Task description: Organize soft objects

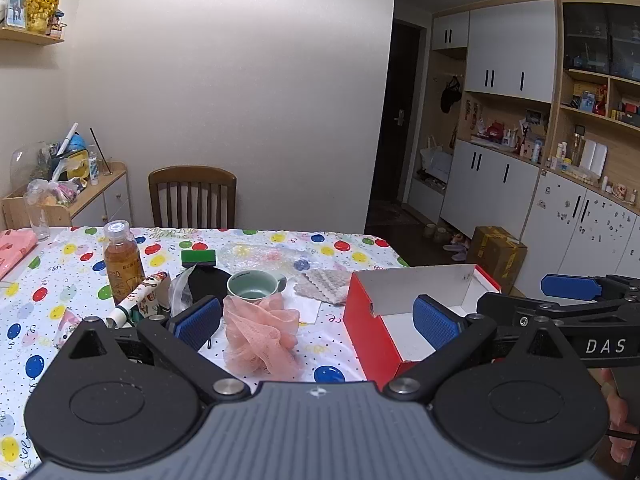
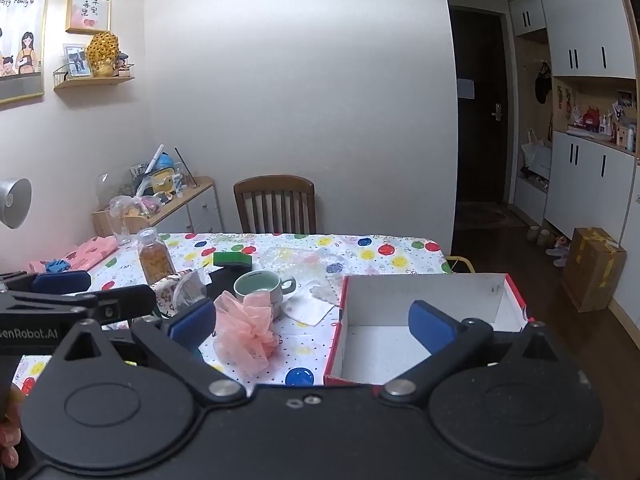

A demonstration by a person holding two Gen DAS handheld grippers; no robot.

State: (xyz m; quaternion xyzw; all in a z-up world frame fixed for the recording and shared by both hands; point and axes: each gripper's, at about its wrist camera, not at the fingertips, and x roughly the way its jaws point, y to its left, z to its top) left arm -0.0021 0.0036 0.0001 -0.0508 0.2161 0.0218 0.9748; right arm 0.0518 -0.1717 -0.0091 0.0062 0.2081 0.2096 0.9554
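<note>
A pink mesh bath pouf (image 1: 260,334) lies on the balloon-print tablecloth (image 1: 48,280), in front of a green mug (image 1: 252,284); it also shows in the right wrist view (image 2: 246,330). A red box with a white inside (image 1: 384,320) stands open to its right, and shows in the right wrist view (image 2: 420,328). A grey waffle cloth (image 1: 324,284) lies behind the box. My left gripper (image 1: 316,322) is open and empty, above the pouf and the box's left wall. My right gripper (image 2: 312,322) is open and empty, above the box's left edge.
A tea bottle (image 1: 122,260), a green block (image 1: 198,258), a black cloth in a clear bag (image 1: 200,284), a printed tube (image 1: 138,296) and bubble wrap (image 1: 264,254) crowd the table's middle. Pink fabric (image 2: 94,250) lies at the far left. A wooden chair (image 1: 192,196) stands behind.
</note>
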